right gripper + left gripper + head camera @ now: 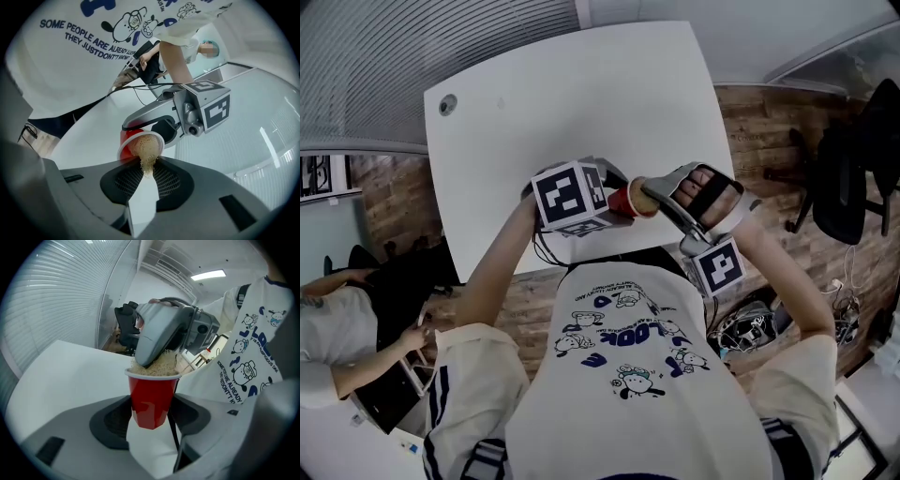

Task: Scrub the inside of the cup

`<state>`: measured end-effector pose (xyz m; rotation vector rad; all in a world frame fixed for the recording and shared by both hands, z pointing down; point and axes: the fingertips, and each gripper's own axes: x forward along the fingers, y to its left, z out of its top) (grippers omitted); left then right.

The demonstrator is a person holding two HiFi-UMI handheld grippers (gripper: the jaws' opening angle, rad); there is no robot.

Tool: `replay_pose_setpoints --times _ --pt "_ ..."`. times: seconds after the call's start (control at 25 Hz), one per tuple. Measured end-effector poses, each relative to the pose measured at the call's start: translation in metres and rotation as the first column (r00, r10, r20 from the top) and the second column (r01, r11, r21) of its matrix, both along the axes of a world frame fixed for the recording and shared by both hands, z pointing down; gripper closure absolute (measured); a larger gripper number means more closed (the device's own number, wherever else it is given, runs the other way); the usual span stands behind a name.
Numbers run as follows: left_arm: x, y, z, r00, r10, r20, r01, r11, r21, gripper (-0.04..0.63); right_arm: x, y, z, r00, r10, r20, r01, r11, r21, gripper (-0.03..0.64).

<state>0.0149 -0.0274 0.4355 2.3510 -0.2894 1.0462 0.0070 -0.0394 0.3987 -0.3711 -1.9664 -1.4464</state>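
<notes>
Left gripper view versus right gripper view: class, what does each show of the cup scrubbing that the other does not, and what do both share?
Only the left gripper view: the red cup side-on, its outer wall clamped between the left gripper's jaws. Only the right gripper view: the cup's open mouth face-on, and the right gripper's jaws pinching the tan scrubber's tail. Both: the scrubber stuffed into the cup, with the white table behind.

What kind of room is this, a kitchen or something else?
Likely an office or lab, not a kitchen: a white table, window blinds, and a black office chair on wood-look flooring.
</notes>
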Motion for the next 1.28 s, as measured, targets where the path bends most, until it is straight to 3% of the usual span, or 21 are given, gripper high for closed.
replay_pose_setpoints --times 0.44,0.8,1.04,1.28 --pt "-0.001 0.004 0.004 0.996 0.002 0.092 -0.01 0.997 0.076 0.305 0.003 0.003 0.008 0.993 0.092 -0.067 -0.104 0.976 -0.191 0.554" --pt "-0.001 0.006 0.003 0.985 -0.01 0.172 -0.017 0.987 0.16 0.307 0.004 0.004 0.01 0.972 0.198 -0.126 -0.232 0.88 -0.414 0.555" --pt "-0.003 0.003 0.001 0.975 -0.038 0.218 -0.013 0.974 0.228 0.308 0.003 0.002 0.011 0.946 0.276 -0.171 -0.324 0.784 -0.529 0.557" --pt "-0.009 -0.003 -0.002 0.963 -0.08 0.256 0.001 0.955 0.296 0.308 0.001 -0.002 0.013 0.899 0.358 -0.251 -0.427 0.598 -0.678 0.557"
